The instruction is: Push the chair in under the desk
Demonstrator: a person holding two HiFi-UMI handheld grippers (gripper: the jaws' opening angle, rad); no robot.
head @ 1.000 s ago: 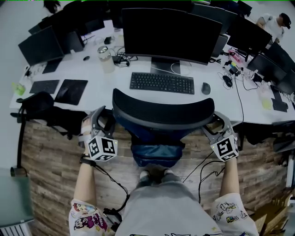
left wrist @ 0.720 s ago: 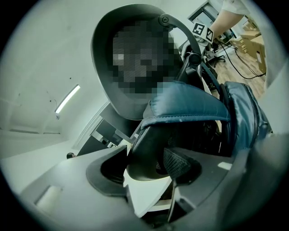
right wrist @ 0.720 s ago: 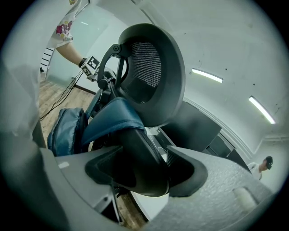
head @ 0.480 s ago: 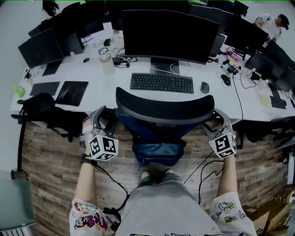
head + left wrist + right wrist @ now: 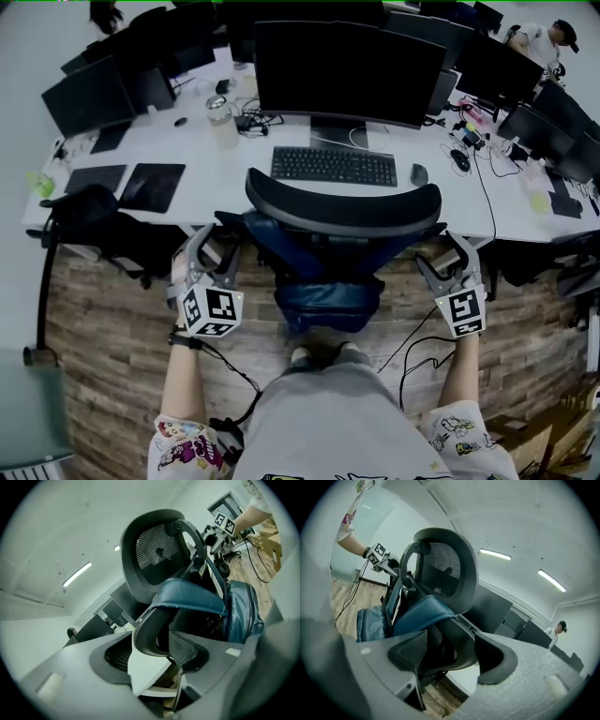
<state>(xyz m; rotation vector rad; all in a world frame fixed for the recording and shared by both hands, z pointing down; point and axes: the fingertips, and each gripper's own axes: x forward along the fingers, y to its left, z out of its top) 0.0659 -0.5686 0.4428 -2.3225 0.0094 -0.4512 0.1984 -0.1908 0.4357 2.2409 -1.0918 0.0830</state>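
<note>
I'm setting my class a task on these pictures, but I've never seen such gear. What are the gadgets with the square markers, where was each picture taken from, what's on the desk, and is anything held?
No robot: a person holds a two-jaw gripper in each hand, the left gripper and the right gripper; the marker cubes are part of them. One picture is from a head camera looking down; the other two from cameras on the grippers. On the white desk: a black monitor, black keyboard and dark mouse. Before it stands a black mesh-backed office chair with a blue bag or jacket on it. Both grippers are open, holding nothing; the right jaws have just been opening, nothing clamped between them.
</note>
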